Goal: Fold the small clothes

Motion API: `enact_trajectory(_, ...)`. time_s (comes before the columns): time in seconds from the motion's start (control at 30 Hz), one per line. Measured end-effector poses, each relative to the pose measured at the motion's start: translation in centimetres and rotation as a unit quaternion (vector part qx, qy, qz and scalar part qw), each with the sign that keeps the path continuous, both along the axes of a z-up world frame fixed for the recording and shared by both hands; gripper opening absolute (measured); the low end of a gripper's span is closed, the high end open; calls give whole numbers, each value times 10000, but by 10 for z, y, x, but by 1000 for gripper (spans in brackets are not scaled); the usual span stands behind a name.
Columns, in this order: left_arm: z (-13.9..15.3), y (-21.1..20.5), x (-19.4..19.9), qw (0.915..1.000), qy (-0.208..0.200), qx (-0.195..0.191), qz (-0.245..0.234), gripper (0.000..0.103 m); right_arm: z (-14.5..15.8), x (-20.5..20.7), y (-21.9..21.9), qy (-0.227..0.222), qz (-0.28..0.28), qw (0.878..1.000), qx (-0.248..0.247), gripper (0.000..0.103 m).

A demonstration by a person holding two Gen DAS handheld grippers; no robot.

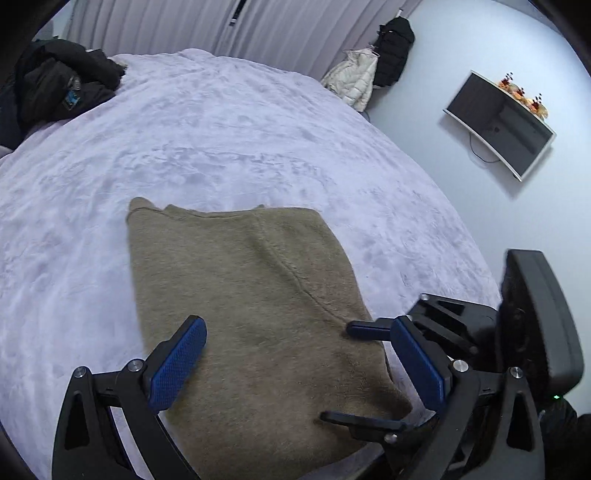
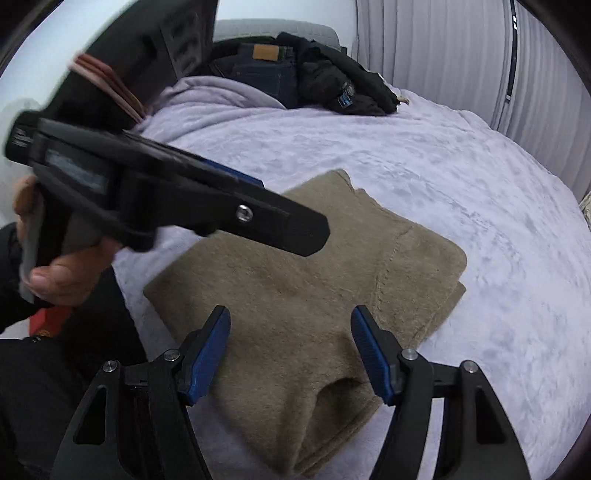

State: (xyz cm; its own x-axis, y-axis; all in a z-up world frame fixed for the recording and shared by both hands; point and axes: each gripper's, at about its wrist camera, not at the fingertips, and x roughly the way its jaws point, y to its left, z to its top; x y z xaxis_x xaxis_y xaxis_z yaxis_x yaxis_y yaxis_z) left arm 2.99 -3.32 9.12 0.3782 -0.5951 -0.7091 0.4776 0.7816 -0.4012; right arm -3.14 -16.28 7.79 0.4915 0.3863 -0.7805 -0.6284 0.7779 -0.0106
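Observation:
A tan fuzzy knit garment [image 1: 251, 295] lies folded into a thick stack on the lilac bedspread [image 1: 221, 129]. It also shows in the right wrist view [image 2: 306, 288], with a folded edge lifting at its near end. My left gripper [image 1: 295, 332] is open and empty, hovering over the garment's near part. My right gripper [image 2: 291, 321] is open and empty just above the garment's near edge. In the left wrist view the right gripper [image 1: 340, 369] reaches in from the right over the garment's corner. In the right wrist view the left gripper [image 2: 288, 210] crosses above the garment from the left.
A pile of dark clothes [image 1: 62, 85] lies at the far corner of the bed, with jeans [image 2: 266, 70] beside it. Pleated curtains [image 1: 221, 26] hang behind. Jackets [image 1: 376, 62] hang on the wall, near a wall-mounted TV [image 1: 502, 122]. The bed edge runs close on the right.

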Motion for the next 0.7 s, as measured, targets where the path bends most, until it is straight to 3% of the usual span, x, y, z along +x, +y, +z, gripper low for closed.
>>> enact_trajectory(0.1,-32,-5,9,9981,78,607,27,100,-23,15,-12,351,-221,9991,-10,71)
enact_trajectory(0.2,-55,3,5,9965,-9,832,5,100,-27,15,-27,391,-251,9984,313,71)
enact_trajectory(0.33,-49,-13,-6,9896,-322,1398,-64,100,-38,11,-30,292,-219,9988,334,71)
enact_trajectory(0.53,-3,-16,26,9893,-497,1347,261,100,-8,19,-26,134,35,9998,106,72)
enact_trajectory(0.63,-10,-24,57,9836,-351,1713,437,100,1,40,-27,-33,64,10000,-43,75)
enact_trajectory(0.7,-31,-27,77,9775,-94,2038,531,100,-5,66,-24,217,107,9996,-114,75)
